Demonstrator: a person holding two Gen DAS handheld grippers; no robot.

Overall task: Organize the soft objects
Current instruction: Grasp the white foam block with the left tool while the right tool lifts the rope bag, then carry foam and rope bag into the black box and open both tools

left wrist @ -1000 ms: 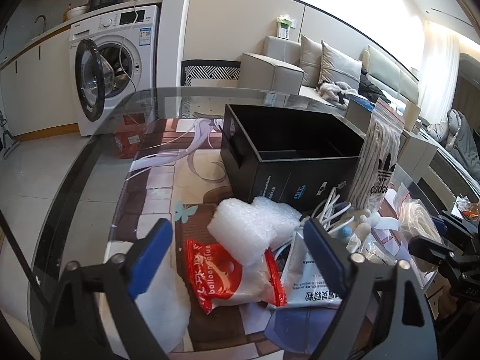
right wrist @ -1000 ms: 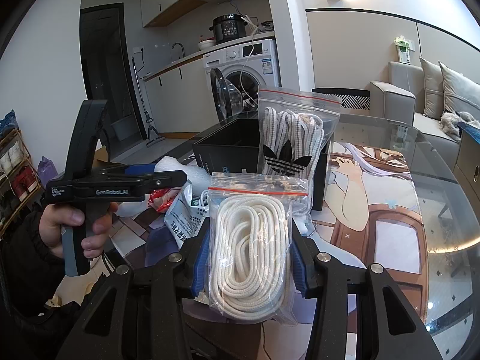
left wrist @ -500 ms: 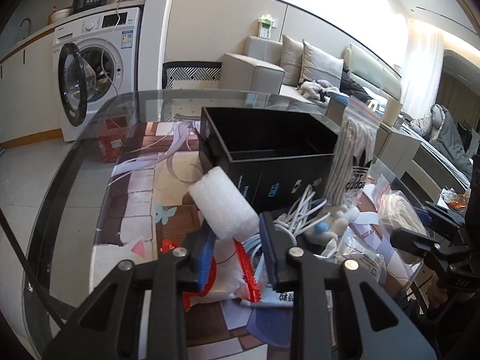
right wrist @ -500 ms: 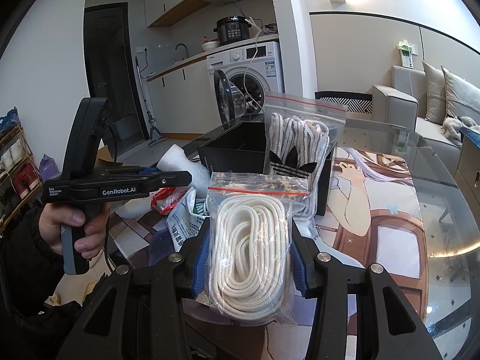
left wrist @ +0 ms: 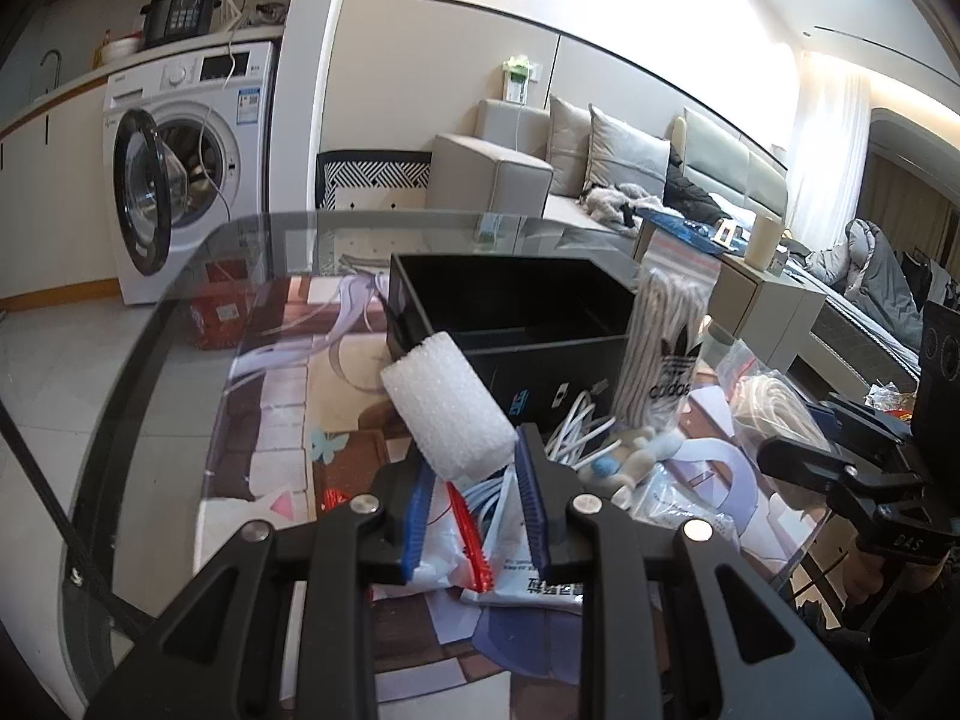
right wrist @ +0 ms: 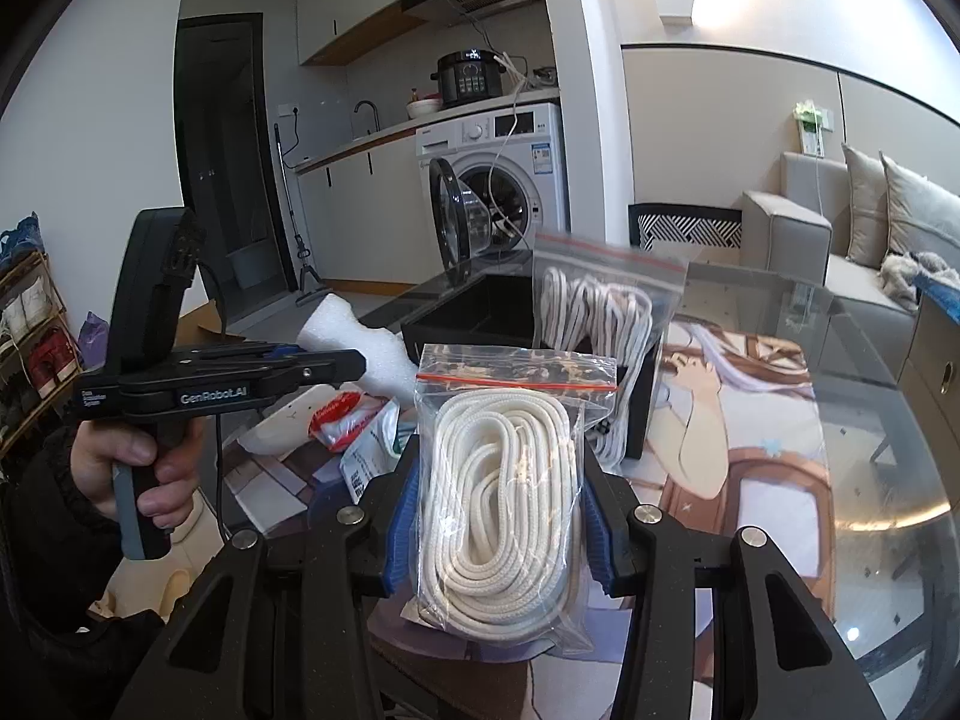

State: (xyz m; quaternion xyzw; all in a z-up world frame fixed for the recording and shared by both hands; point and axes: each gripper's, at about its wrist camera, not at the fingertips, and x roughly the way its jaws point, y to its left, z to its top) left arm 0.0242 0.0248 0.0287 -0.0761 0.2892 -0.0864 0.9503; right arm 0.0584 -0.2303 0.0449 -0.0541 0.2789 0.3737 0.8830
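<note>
The glass tabletop (left wrist: 180, 396) is the biggest thing, round at its edge, with a printed picture under the glass. On it, ahead of both pairs of fingers, stands a black box (left wrist: 516, 324), open at the top; I see nothing inside it. Against the box wall nearest the right fingers leans a zip bag of striped laces (right wrist: 594, 324) with an Adidas mark, standing upright.

The right gripper (right wrist: 497, 531) is closed on a clear zip bag of white rope (right wrist: 498, 504). Its blue fingers (right wrist: 401, 525) press the bag from both sides, and the bag stands up between them with its red zip line at the top, just in front of the laces bag.

The left gripper (left wrist: 477, 513) is nearly closed, and its blue fingers (left wrist: 533, 501) pinch the lower end of a white foam block (left wrist: 447, 405). The block rises ahead of the fingers and tilts toward their left, in front of the near wall of the black box. In the right wrist view the same block shows past the tip of the left gripper, which a hand (right wrist: 135, 468) holds by the handle.

Below the left fingers lies a small pile: a red and white packet (left wrist: 465, 531), a white printed bag (left wrist: 540, 585) and some white cables (left wrist: 576, 426), all touching each other on the tabletop.
</note>
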